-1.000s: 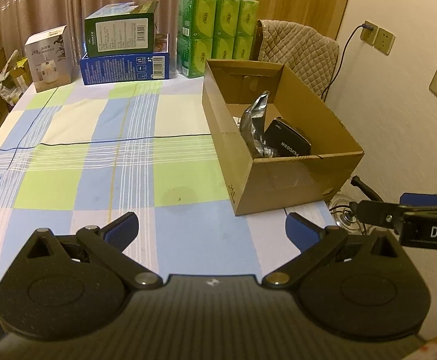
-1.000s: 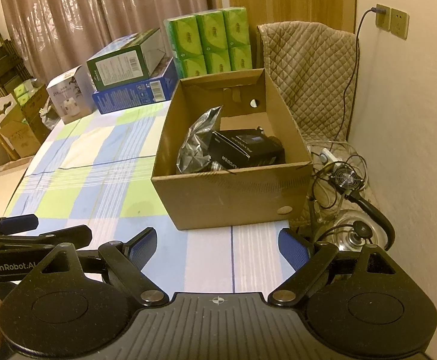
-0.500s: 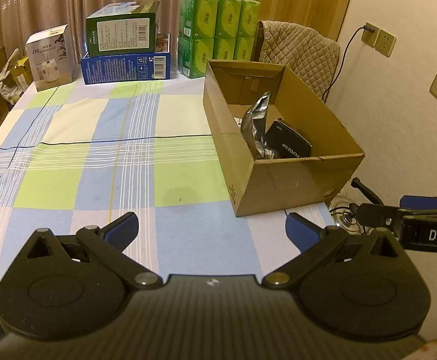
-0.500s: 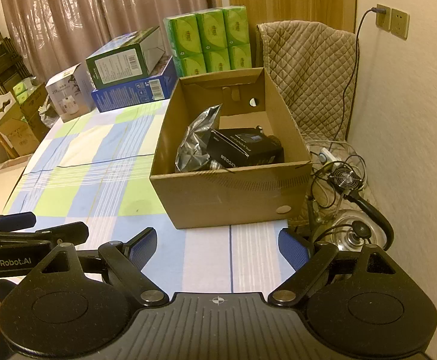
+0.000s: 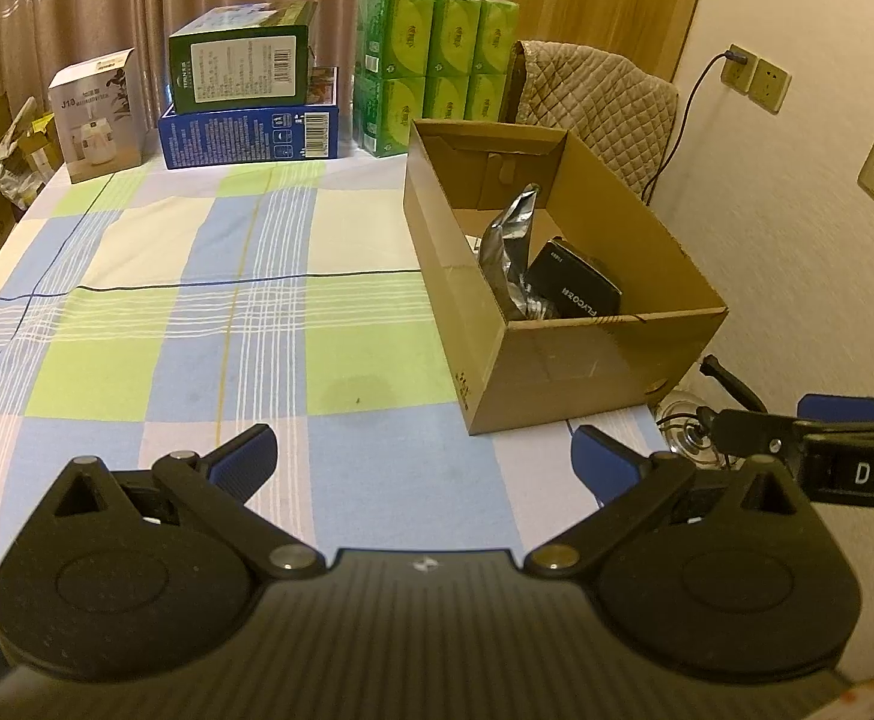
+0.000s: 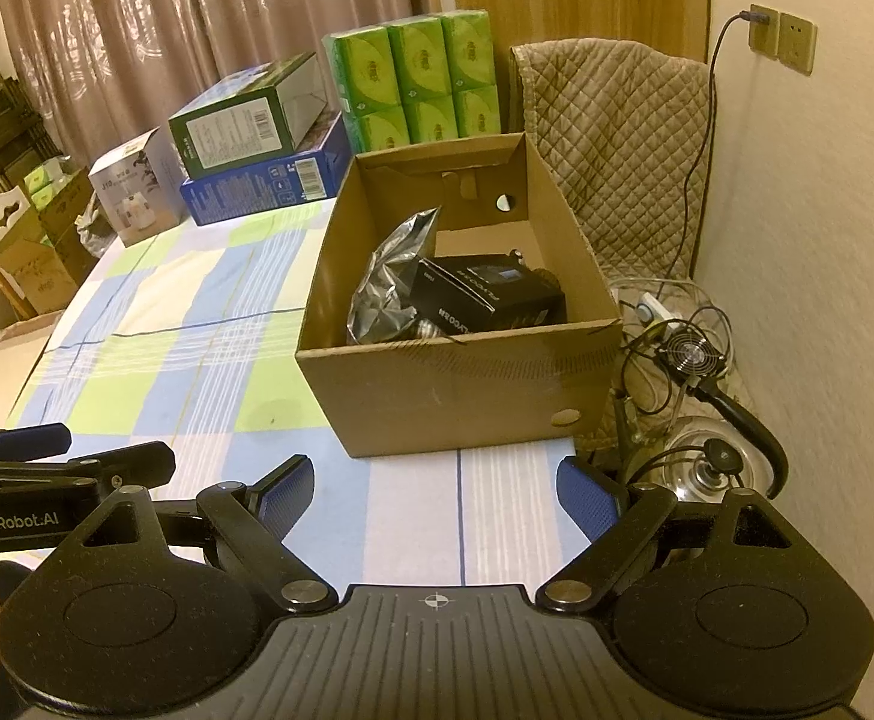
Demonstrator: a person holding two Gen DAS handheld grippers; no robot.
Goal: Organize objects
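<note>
Left hand-held gripper (image 5: 424,467): jaws wide apart, empty, hovering over the desk (image 5: 197,324). Carton (image 5: 563,354): near right edge, holding a foil pouch (image 6: 392,276) and a black box (image 6: 488,294). The pouch likely is light, crinkly, slippery; pinch its top. The box appears rigid; grip its sides. Right hand-held gripper (image 6: 437,495): equally spread, empty.

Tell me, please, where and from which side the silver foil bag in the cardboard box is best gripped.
Grip the silver foil bag by its flattened top edge, coming straight down from above. It stands upright with that edge poking up near the cardboard box rim, while the walls and the black box beside it block a sideways approach.
</note>
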